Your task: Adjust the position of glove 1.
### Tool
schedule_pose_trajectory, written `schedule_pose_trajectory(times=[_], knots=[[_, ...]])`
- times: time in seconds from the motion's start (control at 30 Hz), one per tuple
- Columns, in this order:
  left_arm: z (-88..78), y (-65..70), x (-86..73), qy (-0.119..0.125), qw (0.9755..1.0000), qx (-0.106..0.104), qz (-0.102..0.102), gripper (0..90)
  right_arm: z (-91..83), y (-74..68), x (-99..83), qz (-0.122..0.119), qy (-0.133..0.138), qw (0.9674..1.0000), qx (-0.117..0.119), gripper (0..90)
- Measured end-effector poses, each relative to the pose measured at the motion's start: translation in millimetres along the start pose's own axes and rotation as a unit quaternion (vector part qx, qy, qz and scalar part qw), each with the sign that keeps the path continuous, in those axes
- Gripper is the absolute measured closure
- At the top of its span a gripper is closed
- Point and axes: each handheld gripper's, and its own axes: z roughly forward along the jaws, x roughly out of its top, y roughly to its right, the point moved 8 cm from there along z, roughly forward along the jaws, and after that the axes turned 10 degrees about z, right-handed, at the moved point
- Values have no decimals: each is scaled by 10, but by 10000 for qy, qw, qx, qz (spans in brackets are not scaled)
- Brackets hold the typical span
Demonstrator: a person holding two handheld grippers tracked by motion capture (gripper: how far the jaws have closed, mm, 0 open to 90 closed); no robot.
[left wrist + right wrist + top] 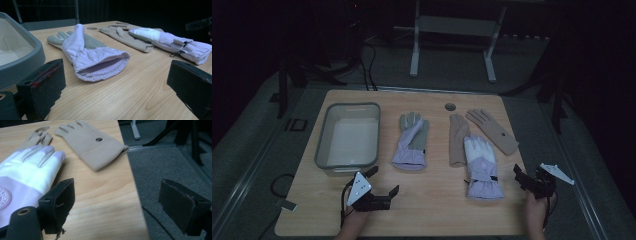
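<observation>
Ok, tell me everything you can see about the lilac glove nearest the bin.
The lilac glove lies flat on the wooden table, just right of the grey bin, apart from it. Its palm and fingertips are grey-green, the rest soft lilac fabric. The gathered, ribbed-lined cuff gapes open toward the left gripper, whose fingers stand open short of it. Nothing touches it.

Lilac and beige gloves on pale wood

The lilac-and-grey padded glove at frame centre has a grey palm; the lilac-and-white padded glove at lower right has a white finger end and a round lilac badge. Two beige knit gloves lie upper right, one with a dark dot. The grey-rimmed translucent plastic bin sits left on the light wood-grain tabletop; both grippers' jaws are black.
</observation>
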Motion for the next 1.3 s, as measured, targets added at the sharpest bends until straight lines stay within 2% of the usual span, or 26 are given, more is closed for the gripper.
schedule_pose_trajectory(times=[0.03,0.13,0.2,0.3,0.4,0.5,0.6,0.7,0.77,0.9,0.97,1.03,1.2,1.3], knots=[[-1,2,1,4,10000,-7,20,21,-9,-15,53,-77,-15,10000,41,152],[0,13,2,9,10000,-28,40,21,-34,-63,208,9,-30,9997,242,152],[4,14,-1,-21,10000,-59,-35,21,-42,-113,317,23,-78,9993,376,152],[3,-1,-4,-21,9998,-65,-166,21,-56,-202,461,-118,-114,9989,441,151],[4,15,-3,-39,10000,-66,-54,21,-98,-316,611,-257,-43,9992,310,140],[6,25,-3,-57,10000,-52,19,21,-156,-489,804,-293,77,9980,552,132],[8,32,-1,-40,9999,-103,-13,21,-200,-635,990,-465,178,9966,661,119],[9,39,0,-40,9999,-117,13,21,-220,-818,1167,-695,207,9944,768,109],[9,43,0,-44,9999,-113,31,21,-214,-971,1256,-938,232,9924,766,109],[11,44,1,-35,9999,-146,-1,21,-195,-1231,1355,-1189,288,9884,898,109],[11,45,1,-38,9999,-142,2,21,-189,-1351,1411,-1264,420,9868,915,109],[11,46,1,-44,9999,-142,13,21,-159,-1484,1440,-1403,298,9842,1039,109],[11,47,1,-41,9999,-150,17,21,-107,-1747,1508,-1594,253,9787,1269,109],[15,56,5,-13,9998,-198,-13,21,-88,-1925,1505,-1651,33,9744,1524,133]])
